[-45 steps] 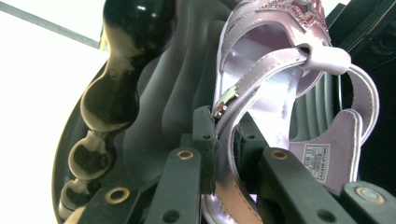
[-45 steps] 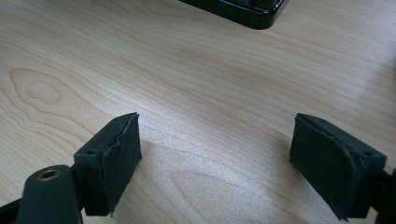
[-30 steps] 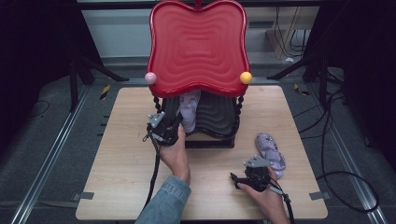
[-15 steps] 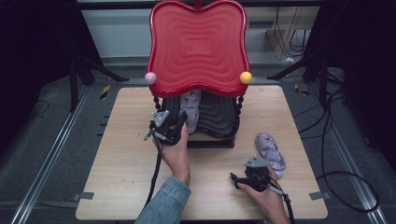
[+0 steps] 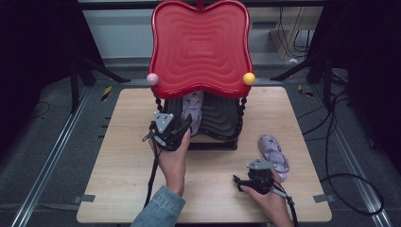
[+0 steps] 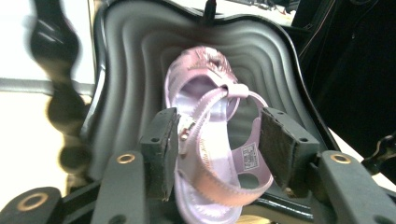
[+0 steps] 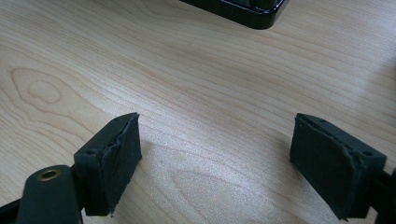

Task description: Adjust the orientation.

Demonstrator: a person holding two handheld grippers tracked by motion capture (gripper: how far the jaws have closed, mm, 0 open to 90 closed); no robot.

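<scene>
A lilac sandal (image 5: 194, 106) lies toe-away on the black wavy shelf (image 5: 222, 118) under the red top (image 5: 199, 47). My left gripper (image 5: 185, 124) is at its heel end. In the left gripper view the sandal (image 6: 205, 65) has its heel strap between the jaws of the left gripper (image 6: 217, 140). Those jaws have just been opening, and the right pad (image 6: 280, 144) stands off the strap. A second lilac sandal (image 5: 273, 150) lies on the table at the right. My right gripper (image 5: 238, 182) rests beside it, open and empty over bare wood (image 7: 215, 154).
The wooden table (image 5: 123, 161) has free room to the left and in front of the rack. Twisted black posts (image 5: 243, 108) carry the red top, with a pink ball (image 5: 152, 79) and a yellow ball (image 5: 248, 78) at its corners. Cables lie on the floor at the right.
The left gripper has shifted slightly at the shelf's front, and the sandal stays lying on the shelf. The right hand and the second sandal have not moved.
</scene>
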